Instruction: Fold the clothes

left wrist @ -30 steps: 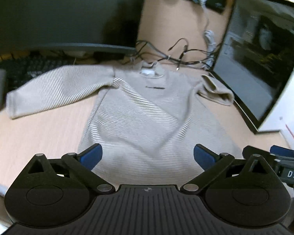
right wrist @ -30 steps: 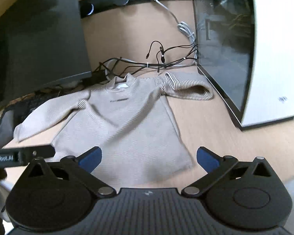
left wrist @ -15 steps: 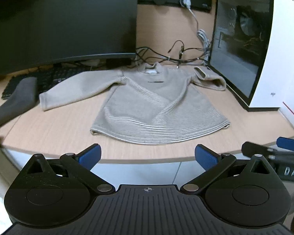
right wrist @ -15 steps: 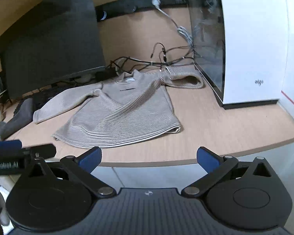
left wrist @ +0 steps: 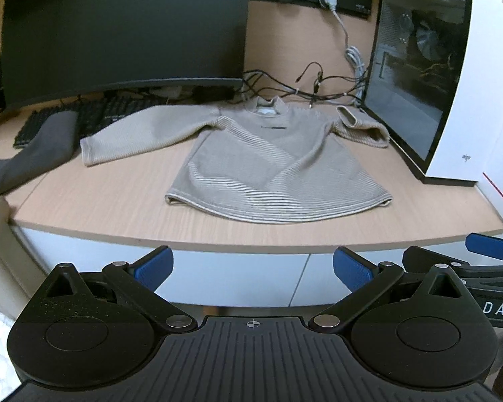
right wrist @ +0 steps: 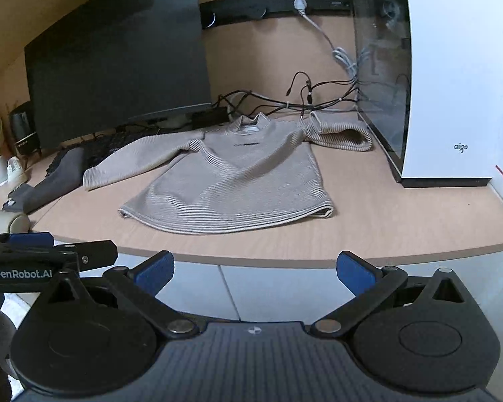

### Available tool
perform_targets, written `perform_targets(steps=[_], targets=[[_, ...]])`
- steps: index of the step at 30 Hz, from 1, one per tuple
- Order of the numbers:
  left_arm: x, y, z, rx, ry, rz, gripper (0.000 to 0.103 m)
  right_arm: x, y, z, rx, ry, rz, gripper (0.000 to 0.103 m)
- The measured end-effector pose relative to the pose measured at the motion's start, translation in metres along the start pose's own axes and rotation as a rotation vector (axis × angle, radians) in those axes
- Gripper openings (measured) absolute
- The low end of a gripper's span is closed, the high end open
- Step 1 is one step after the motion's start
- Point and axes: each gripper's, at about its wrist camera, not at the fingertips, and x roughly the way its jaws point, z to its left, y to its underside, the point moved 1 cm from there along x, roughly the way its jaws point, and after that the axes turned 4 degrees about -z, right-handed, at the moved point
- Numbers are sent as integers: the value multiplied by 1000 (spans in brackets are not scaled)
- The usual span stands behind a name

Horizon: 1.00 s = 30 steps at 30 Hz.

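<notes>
A beige ribbed sweater lies flat on the wooden desk, collar toward the wall. Its left sleeve stretches out toward the keyboard; its right sleeve is bunched beside the PC case. My left gripper hangs open below and in front of the desk edge, nothing between its blue pads. My right gripper is also open and empty, at the same height off the desk front. Each gripper shows at the edge of the other's view.
A dark monitor and keyboard stand at the back left, a grey cloth at the left edge. A white PC case with a glass side blocks the right. Tangled cables lie behind the collar.
Both grippers have pulled back from above the sweater to below and in front of the desk edge. The sweater has not moved. Both stay open.
</notes>
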Motion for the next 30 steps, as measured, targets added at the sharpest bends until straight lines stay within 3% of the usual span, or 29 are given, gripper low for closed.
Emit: perform_targets(steps=[14,30], targets=[[6,-1,4,7,32,19,103,1,-1,6,4,29,2,103],[11,-5,13,0,14,32,103,16,-7,11,2,7,14,103]])
